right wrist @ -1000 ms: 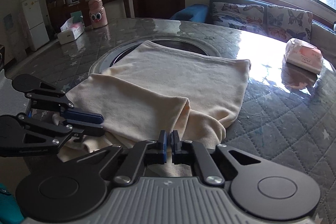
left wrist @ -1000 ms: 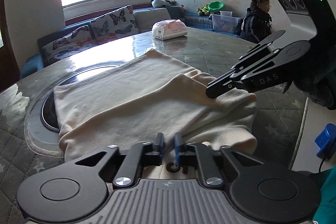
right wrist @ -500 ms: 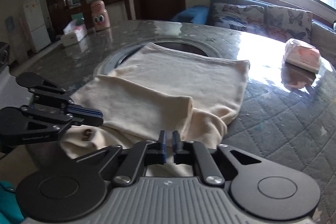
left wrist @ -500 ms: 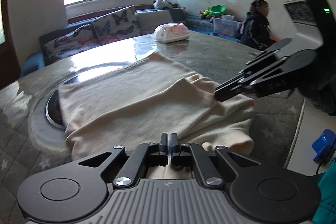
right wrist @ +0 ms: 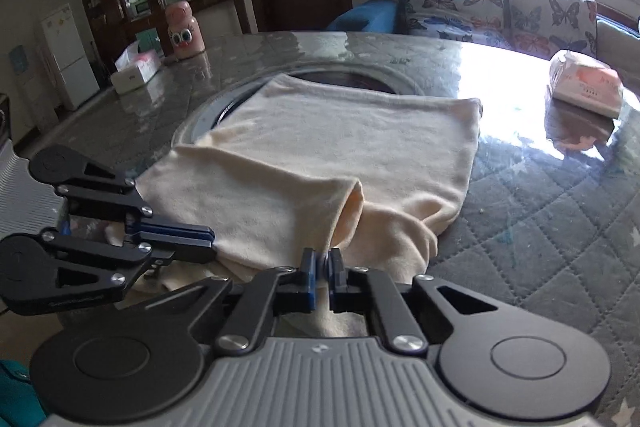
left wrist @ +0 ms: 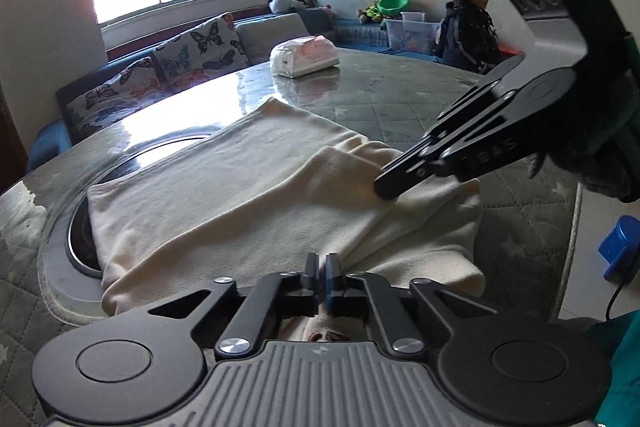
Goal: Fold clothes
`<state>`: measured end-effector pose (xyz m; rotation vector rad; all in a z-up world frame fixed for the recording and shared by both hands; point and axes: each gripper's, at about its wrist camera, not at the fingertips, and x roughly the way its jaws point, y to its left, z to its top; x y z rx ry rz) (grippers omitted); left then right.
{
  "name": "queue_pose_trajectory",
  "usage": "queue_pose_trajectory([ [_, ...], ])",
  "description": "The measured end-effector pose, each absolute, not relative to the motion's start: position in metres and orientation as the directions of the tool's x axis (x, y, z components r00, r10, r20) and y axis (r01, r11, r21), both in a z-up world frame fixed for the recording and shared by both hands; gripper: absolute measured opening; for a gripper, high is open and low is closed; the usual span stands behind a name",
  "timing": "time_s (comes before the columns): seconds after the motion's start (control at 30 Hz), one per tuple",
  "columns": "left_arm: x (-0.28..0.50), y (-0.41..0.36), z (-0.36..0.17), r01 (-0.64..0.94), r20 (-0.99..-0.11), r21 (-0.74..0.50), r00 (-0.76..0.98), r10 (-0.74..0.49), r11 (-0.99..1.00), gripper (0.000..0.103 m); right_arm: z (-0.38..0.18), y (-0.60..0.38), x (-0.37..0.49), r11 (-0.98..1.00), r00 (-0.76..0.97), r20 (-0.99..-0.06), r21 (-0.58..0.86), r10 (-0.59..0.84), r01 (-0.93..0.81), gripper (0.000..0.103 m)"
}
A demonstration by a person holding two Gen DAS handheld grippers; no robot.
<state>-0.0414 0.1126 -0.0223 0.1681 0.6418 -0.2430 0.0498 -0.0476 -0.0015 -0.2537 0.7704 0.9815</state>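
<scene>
A cream garment (left wrist: 248, 195) lies partly folded on the round grey quilted table (left wrist: 400, 99), one flap doubled over toward me. My left gripper (left wrist: 322, 269) sits at the garment's near edge, its jaws closing with a pinch of fabric between them. From the right wrist view this left gripper (right wrist: 210, 235) comes in from the left, tips on the cloth's hem. My right gripper (right wrist: 321, 265) is also closing, cream fabric (right wrist: 340, 131) showing between its pads. In the left wrist view the right gripper (left wrist: 382, 189) reaches in from the right onto the folded flap.
A round sunken ring (right wrist: 348, 77) in the tabletop lies under the garment's far part. A tissue pack (left wrist: 304, 55) rests further back, a pink bottle (right wrist: 183, 31) and a tissue box (right wrist: 134, 71) at the far left. A person (left wrist: 470, 27) sits beyond the table. The table edge (left wrist: 574, 227) runs close on the right.
The left jaws stood slightly apart a second ago and have come together on the cloth. Both grippers have stayed at the garment's near edge.
</scene>
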Motion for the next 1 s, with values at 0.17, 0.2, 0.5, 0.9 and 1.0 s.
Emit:
queue_pose_trajectory([
  [0.17, -0.053, 0.121, -0.009, 0.274, -0.583, 0.046, 0.788, -0.197, 0.961, 0.001, 0.013, -0.056, 0.042, 0.535, 0.312, -0.665, 0.157, 0.679, -0.830, 0.004],
  [0.2, -0.055, 0.120, -0.009, 0.285, -0.584, 0.048, 0.785, -0.205, 0.957, 0.001, 0.013, -0.056, 0.041, 0.526, 0.304, -0.667, 0.155, 0.680, -0.836, 0.005],
  [0.5, -0.057, 0.114, -0.011, 0.343, -0.606, 0.012, 0.750, -0.266, 0.939, 0.005, 0.017, -0.055, 0.050, 0.564, 0.369, -0.658, 0.103, 0.656, -0.819, 0.015],
  [0.9, -0.050, 0.173, -0.022, 0.062, -0.626, -0.045, 0.776, -0.077, 0.997, 0.007, -0.016, -0.013, 0.062, 0.543, 0.407, -0.679, -0.014, 0.611, -0.839, 0.017],
  [1.0, -0.062, 0.188, -0.021, 0.016, -0.629, -0.031, 0.777, -0.032, 0.999, 0.008, -0.016, -0.018, 0.068, 0.560, 0.409, -0.687, -0.004, 0.601, -0.829, 0.021],
])
